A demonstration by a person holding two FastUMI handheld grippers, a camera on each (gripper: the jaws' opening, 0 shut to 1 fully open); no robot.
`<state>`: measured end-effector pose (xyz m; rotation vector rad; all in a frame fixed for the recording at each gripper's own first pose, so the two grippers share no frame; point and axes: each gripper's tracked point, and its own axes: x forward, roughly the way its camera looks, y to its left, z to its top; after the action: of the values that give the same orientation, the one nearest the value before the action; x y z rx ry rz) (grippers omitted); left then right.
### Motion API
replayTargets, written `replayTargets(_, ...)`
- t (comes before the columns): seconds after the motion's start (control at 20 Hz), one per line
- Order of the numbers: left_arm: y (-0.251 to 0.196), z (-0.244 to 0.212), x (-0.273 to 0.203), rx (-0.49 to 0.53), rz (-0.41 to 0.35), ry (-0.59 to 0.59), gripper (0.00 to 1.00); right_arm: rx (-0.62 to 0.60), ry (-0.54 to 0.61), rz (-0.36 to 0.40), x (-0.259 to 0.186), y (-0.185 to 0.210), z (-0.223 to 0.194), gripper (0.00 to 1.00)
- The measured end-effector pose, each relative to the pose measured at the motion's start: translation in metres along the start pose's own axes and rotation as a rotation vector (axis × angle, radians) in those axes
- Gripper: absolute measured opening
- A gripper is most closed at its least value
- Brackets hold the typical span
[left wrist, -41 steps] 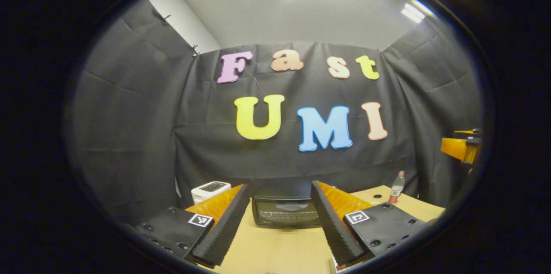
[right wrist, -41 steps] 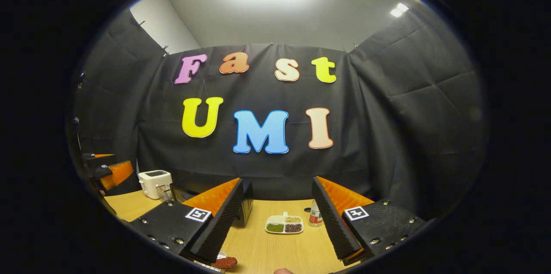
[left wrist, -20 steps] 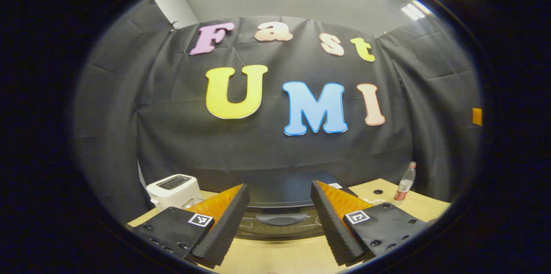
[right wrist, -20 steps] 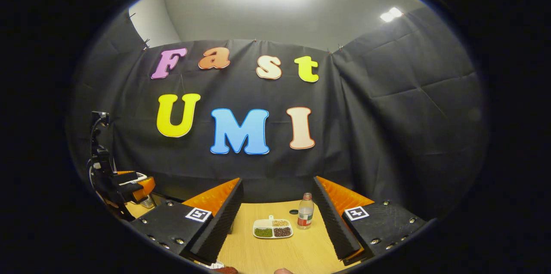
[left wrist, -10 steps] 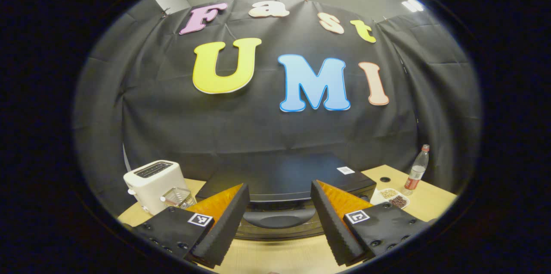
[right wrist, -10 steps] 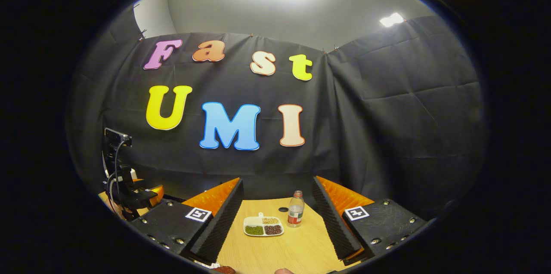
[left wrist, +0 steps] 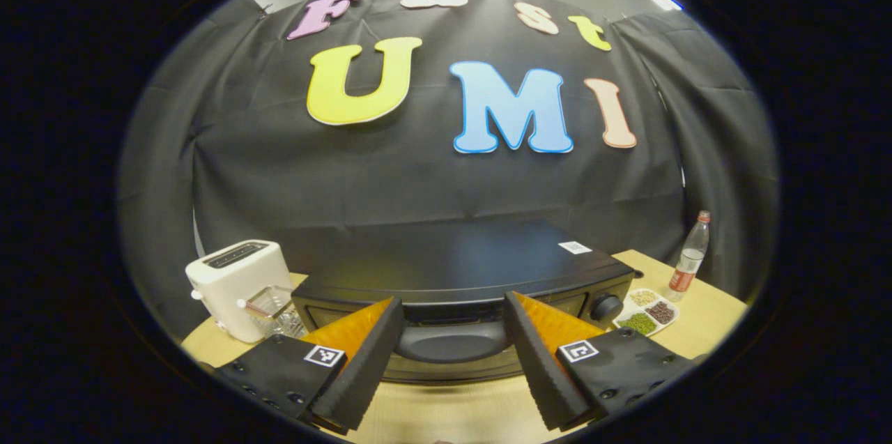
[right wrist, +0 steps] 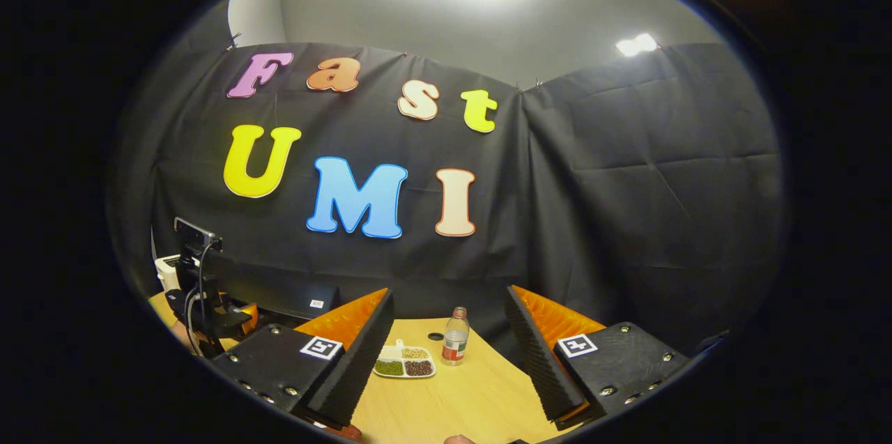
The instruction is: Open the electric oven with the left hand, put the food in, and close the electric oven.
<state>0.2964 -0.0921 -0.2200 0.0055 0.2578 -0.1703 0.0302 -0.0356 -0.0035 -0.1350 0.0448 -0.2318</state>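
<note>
The left gripper [left wrist: 451, 360] hung spread before the boxy black oven [left wrist: 460, 277], flanking its curved handle [left wrist: 453, 345]. The right gripper [right wrist: 449, 367] gaped over the wood-grain table [right wrist: 474, 402].

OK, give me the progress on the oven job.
Done: nothing yet; the oven door is shut. In hand: the left gripper is open, its fingers either side of the door handle, not gripping. Left: pull the door open, load the food, close it. The right gripper is open and holds nothing.
</note>
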Motion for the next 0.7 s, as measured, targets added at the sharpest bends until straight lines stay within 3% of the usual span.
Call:
replayTargets(0.3, 0.002, -0.001, 0.000, 0.017, 0.020, -0.032, 1.00, -0.018, -0.007, 0.029, -0.006, 0.006, 0.001, 0.96)
replayTargets(0.35, 0.002, -0.002, -0.001, 0.014, 0.020, -0.026, 0.96, -0.017, -0.006, 0.033, -0.007, 0.007, 0.000, 0.96)
replayTargets(0.5, 0.001, -0.005, -0.013, 0.020, 0.016, -0.028, 1.00, -0.008, 0.007, 0.053, -0.010, 0.011, -0.005, 0.96)
replayTargets(0.7, -0.001, -0.013, -0.030, 0.020, 0.015, -0.022, 0.91, -0.002, 0.016, 0.073, -0.013, 0.013, -0.010, 0.96)
